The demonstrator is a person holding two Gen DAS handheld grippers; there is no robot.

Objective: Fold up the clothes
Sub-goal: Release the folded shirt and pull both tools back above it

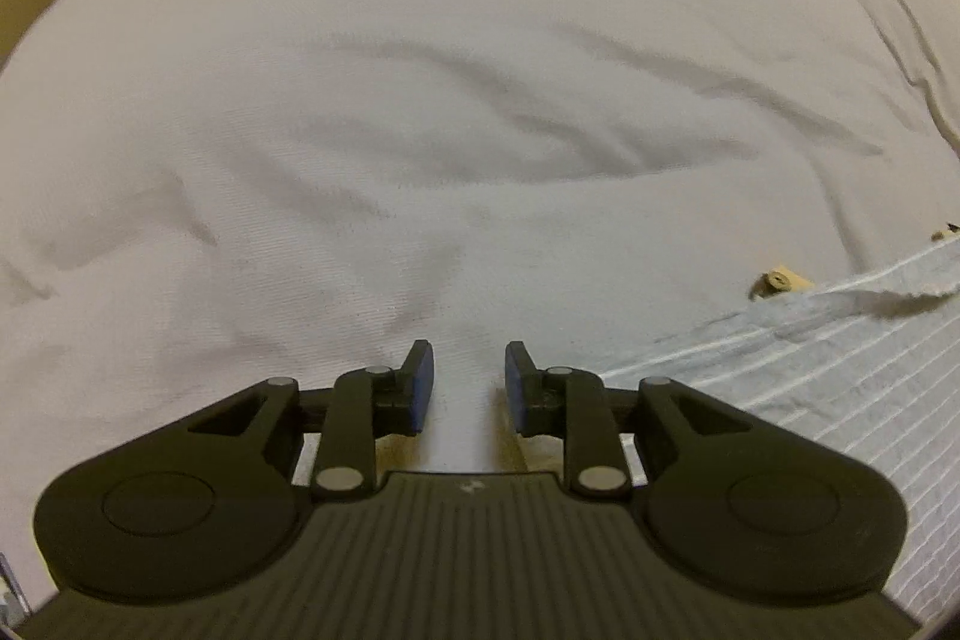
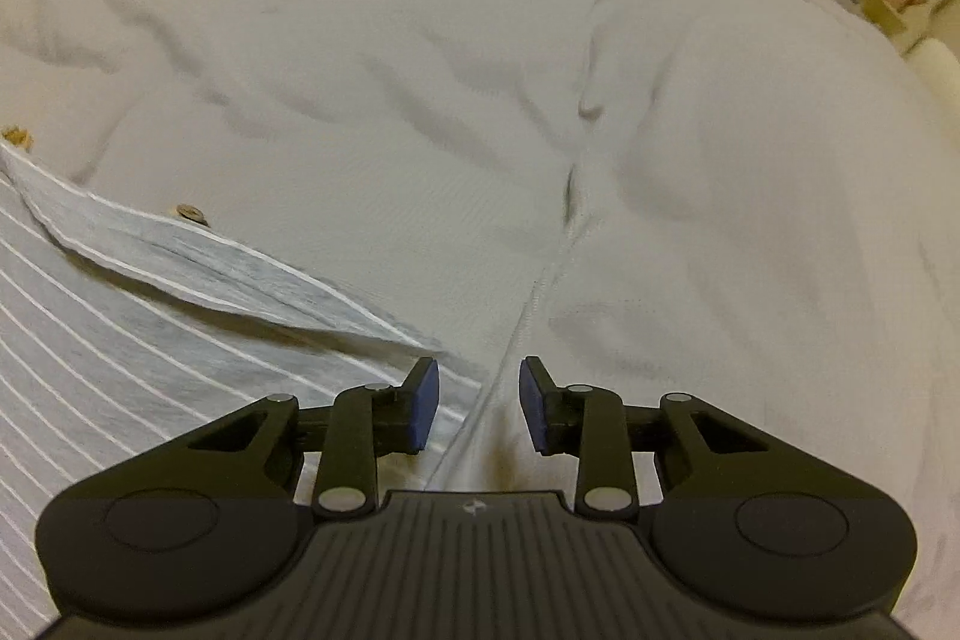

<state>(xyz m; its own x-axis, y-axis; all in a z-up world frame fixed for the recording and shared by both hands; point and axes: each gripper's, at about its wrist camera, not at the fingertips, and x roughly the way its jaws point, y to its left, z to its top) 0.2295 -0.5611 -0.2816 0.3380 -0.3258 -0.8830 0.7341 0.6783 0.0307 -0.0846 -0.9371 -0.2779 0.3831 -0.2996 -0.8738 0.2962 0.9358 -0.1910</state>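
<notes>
Grippers both apart, empty: left gripper (image 1: 468, 381), right gripper (image 2: 479, 396) over white bedsheet (image 1: 420, 100), beside grey white-striped shirt (image 2: 120, 340).

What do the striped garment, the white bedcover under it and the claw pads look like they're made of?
Striped garment: thin woven fabric, likely cotton, pale blue-grey with fine white stripes; it creases softly.
White bedcover: matte cloth with a faint ribbed weave, probably cotton, loosely wrinkled.
Claw pads: blue, dull, apparently rubbery, on black matte plastic arms.
</notes>
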